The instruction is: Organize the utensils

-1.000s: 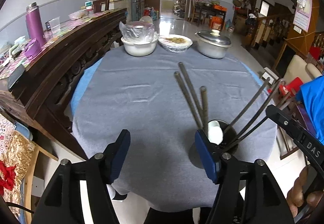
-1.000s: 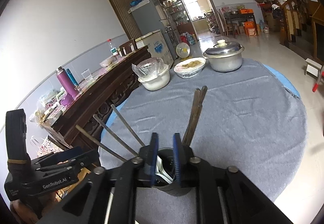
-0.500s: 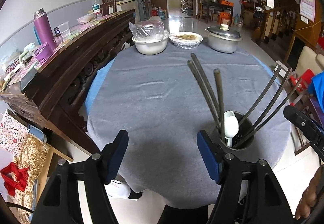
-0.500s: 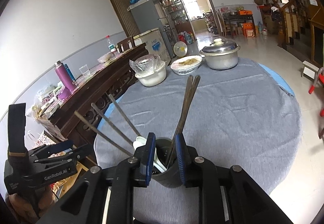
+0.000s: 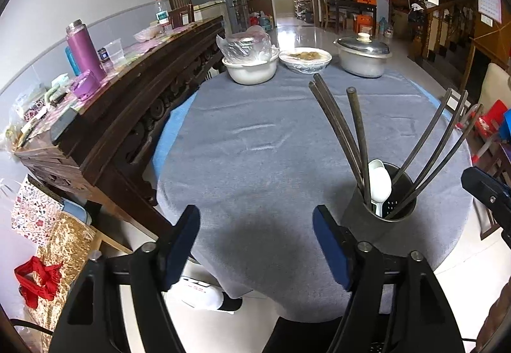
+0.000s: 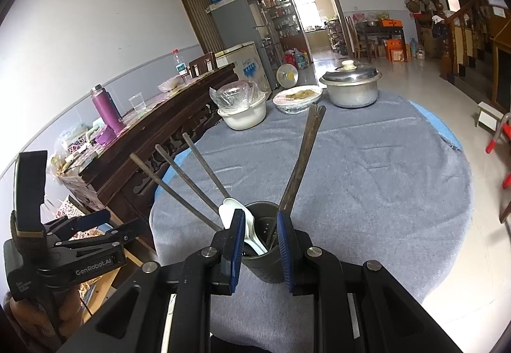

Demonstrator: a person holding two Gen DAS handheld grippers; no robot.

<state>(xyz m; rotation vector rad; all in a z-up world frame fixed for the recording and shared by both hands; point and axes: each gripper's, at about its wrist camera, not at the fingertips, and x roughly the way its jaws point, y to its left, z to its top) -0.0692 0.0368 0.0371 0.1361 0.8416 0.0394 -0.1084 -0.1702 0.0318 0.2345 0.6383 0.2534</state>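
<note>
- My right gripper [image 6: 258, 244] has its blue-padded jaws set on either side of the dark round perforated metal utensil holder [image 6: 262, 244]. The pads look to be touching its wall, but I cannot tell whether they are truly clamped or just resting there. If the hold is light, the smooth curved wall could slide out of the pads on any lift.
- My left gripper [image 5: 255, 244] is spread wide with nothing between its jaws, hanging over the near edge of the bench [image 5: 255, 136], beside the holder. It gives no support, so a tipping holder would be mine alone to catch.
- The holder stands close to the near rim of the round bench under its grey cloth. A pull toward me could take it over the edge.
- The long dark chopsticks [image 6: 303, 158] fan out steeply to both sides, and the white plastic spoon [image 6: 234, 215] leans against the rim by my left pad. That makes the load top-heavy; I judge a quick tilt would spill them.
- The cloth looks loose and could drag or bunch if I slide the holder.
- The lidded steel pot [image 6: 351, 88], white bowl [image 6: 244, 112] and covered dish [image 6: 298, 97] sit well apart at the far side, so I see little risk there.
</note>
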